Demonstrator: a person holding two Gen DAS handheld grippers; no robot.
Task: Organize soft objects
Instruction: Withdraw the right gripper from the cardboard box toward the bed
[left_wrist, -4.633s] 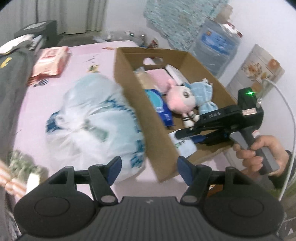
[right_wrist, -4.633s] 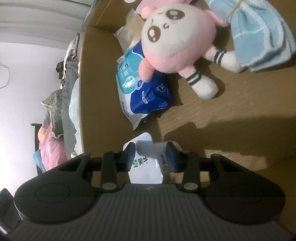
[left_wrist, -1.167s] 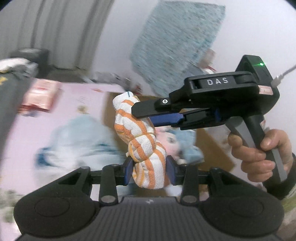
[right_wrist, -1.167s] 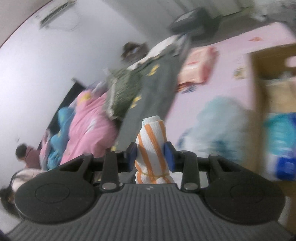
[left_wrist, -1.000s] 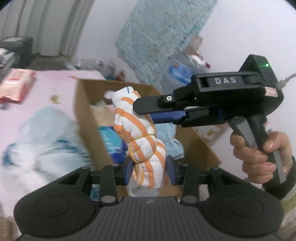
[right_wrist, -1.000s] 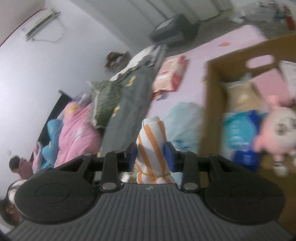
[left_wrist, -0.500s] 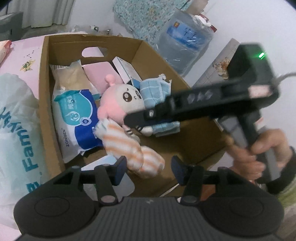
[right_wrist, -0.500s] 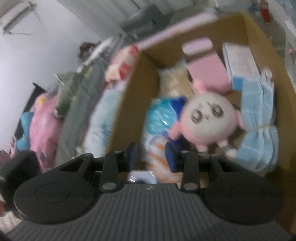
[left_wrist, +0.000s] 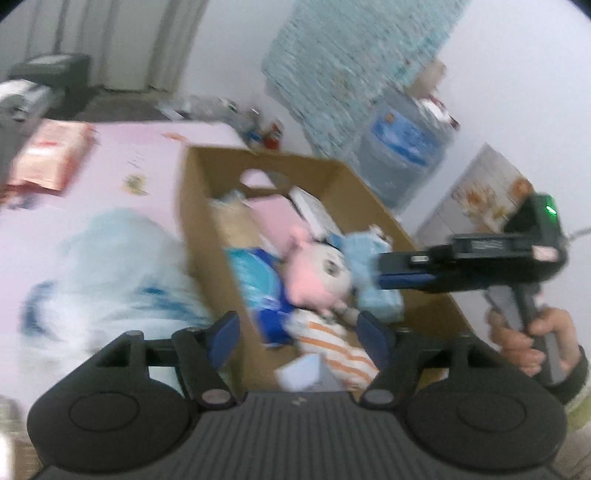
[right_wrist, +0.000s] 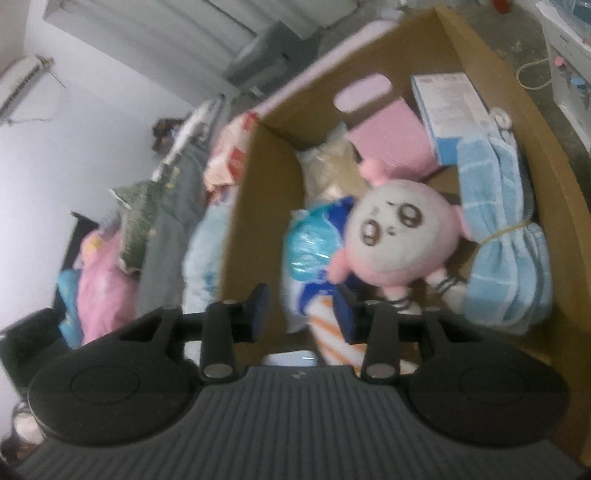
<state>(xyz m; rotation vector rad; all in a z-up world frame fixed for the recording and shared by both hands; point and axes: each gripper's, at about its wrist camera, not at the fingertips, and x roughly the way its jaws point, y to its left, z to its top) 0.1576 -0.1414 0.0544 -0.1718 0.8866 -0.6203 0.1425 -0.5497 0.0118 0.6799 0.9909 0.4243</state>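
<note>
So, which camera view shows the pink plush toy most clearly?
The right wrist view: the pink plush toy lies sharp and nearly whole in the cardboard box, face visible. The left wrist view shows it smaller and motion-blurred.

Black claws, blue pads
</note>
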